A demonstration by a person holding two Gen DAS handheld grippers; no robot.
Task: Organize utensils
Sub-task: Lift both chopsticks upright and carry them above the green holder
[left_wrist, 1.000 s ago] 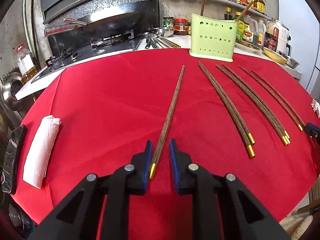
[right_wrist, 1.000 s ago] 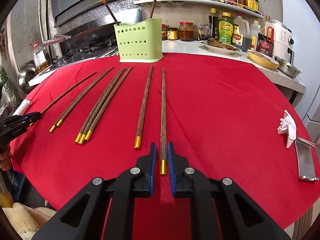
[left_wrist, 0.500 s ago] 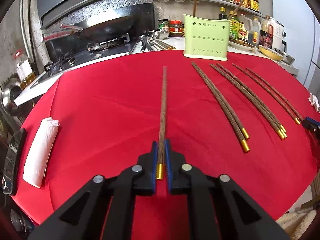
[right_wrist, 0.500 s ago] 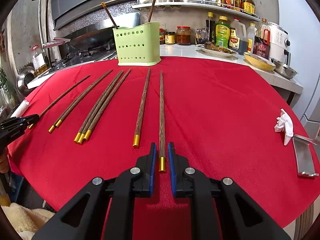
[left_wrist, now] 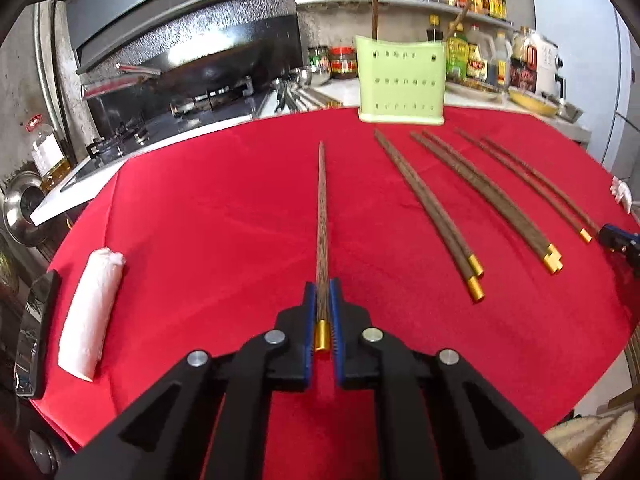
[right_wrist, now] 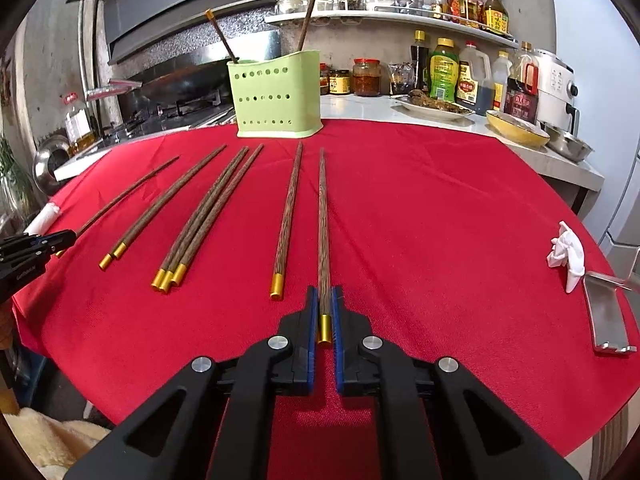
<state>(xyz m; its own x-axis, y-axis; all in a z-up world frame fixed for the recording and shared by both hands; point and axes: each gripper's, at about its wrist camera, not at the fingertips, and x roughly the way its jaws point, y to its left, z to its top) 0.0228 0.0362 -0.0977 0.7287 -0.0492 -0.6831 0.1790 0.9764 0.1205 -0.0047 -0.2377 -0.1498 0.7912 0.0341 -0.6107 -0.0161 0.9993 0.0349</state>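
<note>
Gripping one wooden chopstick apiece, my two claws sit low over the red-draped surface (right_wrist: 440,208) in a home kitchen. My left claw (left_wrist: 322,292) is clenched on the left-hand chopstick (left_wrist: 322,216) just above its gold cap, the shaft running straight ahead toward the stove side. My right claw (right_wrist: 325,296) is likewise clamped on the right-hand chopstick (right_wrist: 323,220) near its gold end, its tip aimed at the far edge of the cloth. Just beside that one, on its left, lies a single loose chopstick (right_wrist: 289,216); farther left I see a bundle of three (right_wrist: 208,216), then a pair (right_wrist: 168,204), all flat on the cloth with gold caps toward me. At the far edge of the surface stands the green perforated holder (right_wrist: 276,96), with two chopsticks (right_wrist: 306,20) already standing upright in it, leaning apart. From the left view, a rolled white towel (left_wrist: 90,312) lies at the cloth's left margin. From the right view, a crumpled white tissue (right_wrist: 568,254) and a metal tray (right_wrist: 606,316) sit at the right margin, and bottles (right_wrist: 442,70) and jars line the counter behind.
</note>
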